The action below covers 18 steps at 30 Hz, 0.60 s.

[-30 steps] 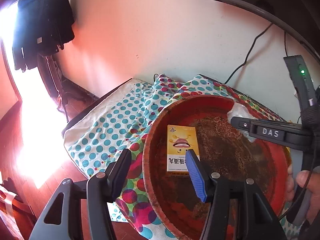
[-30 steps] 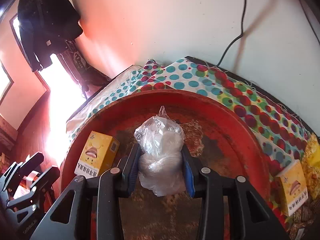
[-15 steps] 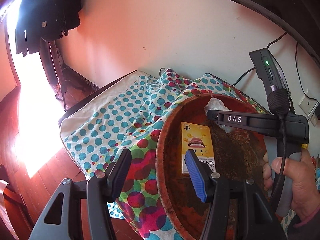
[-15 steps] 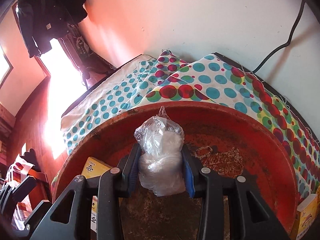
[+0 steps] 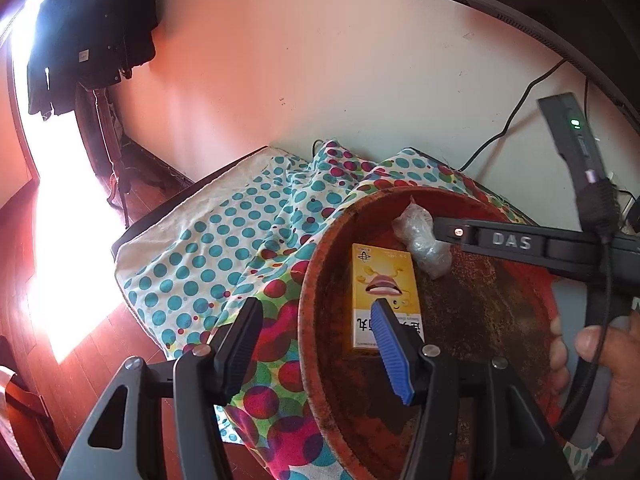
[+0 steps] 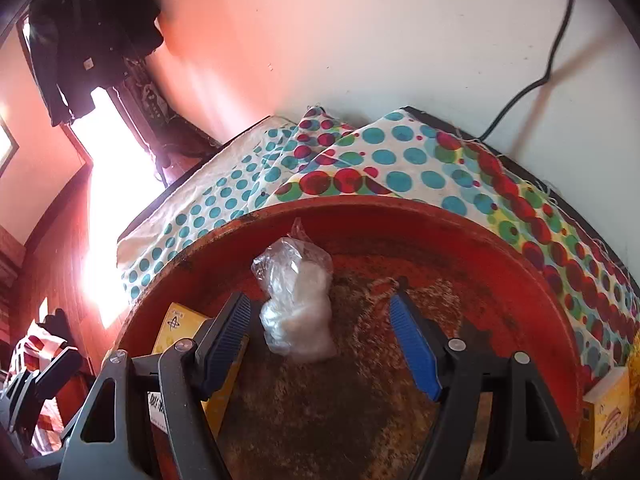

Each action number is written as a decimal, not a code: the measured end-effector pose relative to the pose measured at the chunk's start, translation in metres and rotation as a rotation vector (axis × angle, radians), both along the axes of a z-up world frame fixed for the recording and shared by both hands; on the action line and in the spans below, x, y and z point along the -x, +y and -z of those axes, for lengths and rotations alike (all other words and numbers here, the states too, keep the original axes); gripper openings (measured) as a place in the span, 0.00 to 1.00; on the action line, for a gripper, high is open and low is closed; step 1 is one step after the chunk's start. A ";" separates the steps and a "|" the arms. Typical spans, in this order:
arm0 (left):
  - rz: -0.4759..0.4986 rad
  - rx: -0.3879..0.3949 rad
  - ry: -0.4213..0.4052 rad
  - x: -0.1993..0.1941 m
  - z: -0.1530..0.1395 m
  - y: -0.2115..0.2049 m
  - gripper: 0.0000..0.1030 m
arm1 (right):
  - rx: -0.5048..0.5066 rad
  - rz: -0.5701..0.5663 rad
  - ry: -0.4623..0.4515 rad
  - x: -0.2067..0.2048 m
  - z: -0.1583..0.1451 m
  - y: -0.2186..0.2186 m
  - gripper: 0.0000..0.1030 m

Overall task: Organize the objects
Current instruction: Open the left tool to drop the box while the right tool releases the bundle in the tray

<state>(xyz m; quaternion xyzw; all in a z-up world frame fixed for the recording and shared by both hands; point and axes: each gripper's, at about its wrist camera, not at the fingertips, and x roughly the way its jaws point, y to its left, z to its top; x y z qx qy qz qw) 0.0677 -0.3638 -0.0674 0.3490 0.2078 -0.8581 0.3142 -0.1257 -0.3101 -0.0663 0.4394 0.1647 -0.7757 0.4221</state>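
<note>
A clear plastic bag [image 6: 298,300] with white contents lies inside the worn red basin [image 6: 460,232]. My right gripper [image 6: 320,320] hangs over it with its jaws opening; the bag sits between the fingers, and the pads stand apart from it. A yellow box [image 5: 384,296] lies flat in the same basin [image 5: 316,268], with the bag [image 5: 422,242] beyond it. My left gripper [image 5: 316,336] is open and holds nothing; it straddles the basin's left rim, its blue pad [image 5: 390,352] above the box. The yellow box [image 6: 180,324] shows partly behind my right gripper's left finger.
The basin rests on a dotted cloth [image 5: 224,236] over a table by a white wall. A second yellow box [image 6: 604,416] lies outside the basin on the right. A person's hand [image 5: 600,364] grips the right tool's handle. A black cable [image 6: 532,84] runs down the wall.
My right gripper has let go of the plastic bag; its jaws have spread and the bag now rests in the basin. The left gripper has stayed open.
</note>
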 end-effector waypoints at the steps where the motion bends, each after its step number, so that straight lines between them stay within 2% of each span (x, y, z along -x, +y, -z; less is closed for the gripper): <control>1: 0.006 0.002 0.002 0.001 0.000 0.002 0.56 | 0.018 0.015 0.010 -0.002 -0.006 0.013 0.69; 7: 0.066 0.025 0.000 0.013 0.001 0.021 0.56 | 0.058 0.112 0.070 -0.021 -0.029 0.118 0.73; 18: 0.246 0.148 -0.015 0.039 -0.008 0.087 0.56 | -0.011 0.415 0.105 -0.034 -0.013 0.341 0.73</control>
